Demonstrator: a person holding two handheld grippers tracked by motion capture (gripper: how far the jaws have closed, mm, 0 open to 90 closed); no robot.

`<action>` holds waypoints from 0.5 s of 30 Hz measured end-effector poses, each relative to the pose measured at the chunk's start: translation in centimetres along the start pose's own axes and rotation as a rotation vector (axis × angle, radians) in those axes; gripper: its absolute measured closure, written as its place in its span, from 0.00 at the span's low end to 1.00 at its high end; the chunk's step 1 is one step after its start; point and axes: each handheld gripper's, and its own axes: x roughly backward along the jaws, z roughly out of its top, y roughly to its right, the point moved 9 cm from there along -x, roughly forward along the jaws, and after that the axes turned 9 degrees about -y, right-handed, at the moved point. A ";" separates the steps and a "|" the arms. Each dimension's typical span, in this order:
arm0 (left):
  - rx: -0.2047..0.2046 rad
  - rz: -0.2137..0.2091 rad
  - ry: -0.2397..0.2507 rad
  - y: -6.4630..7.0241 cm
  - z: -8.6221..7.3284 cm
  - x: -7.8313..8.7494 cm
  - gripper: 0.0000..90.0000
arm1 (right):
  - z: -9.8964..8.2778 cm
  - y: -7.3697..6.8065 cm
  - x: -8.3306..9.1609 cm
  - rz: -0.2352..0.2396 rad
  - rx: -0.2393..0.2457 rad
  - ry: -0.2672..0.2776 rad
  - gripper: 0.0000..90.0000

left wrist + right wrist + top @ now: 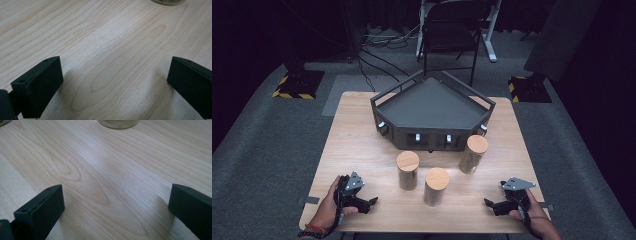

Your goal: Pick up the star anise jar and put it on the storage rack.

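Note:
Three glass jars with wooden lids stand on the wooden table point(362, 150): one at left point(407, 170), one in the middle front point(436, 186), one at right point(473, 154). Behind them sits a dark angular tray point(432, 107). My left gripper point(371, 202) rests near the front left, open, pointing toward the jars. At the front right my right gripper point(488, 202) lies open too. In the left gripper view its jaws stand wide over bare wood, gripper point(113, 75), a jar base point(168, 2) at the top edge. In the right gripper view the gripper point(115, 197) is wide apart, a jar base point(118, 123) ahead.
A black chair point(451, 35) and a white desk frame point(489, 45) stand beyond the table on grey carpet. Two stand bases with yellow-black tape, one at left point(298, 85) and one at right point(527, 87), flank the far side. Cables point(379, 55) trail on the floor.

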 end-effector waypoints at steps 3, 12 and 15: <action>-0.001 0.000 -0.001 0.0 0.0 0.0 0.00 | 0.0 0.0 0.0 0.002 0.002 0.000 0.00; 0.004 0.004 -0.030 0.1 0.1 0.1 0.00 | 0.0 0.0 0.0 0.004 0.002 0.000 0.00; -0.002 0.006 -0.049 0.1 0.1 0.1 0.01 | 0.0 0.0 0.0 0.004 0.003 0.000 0.00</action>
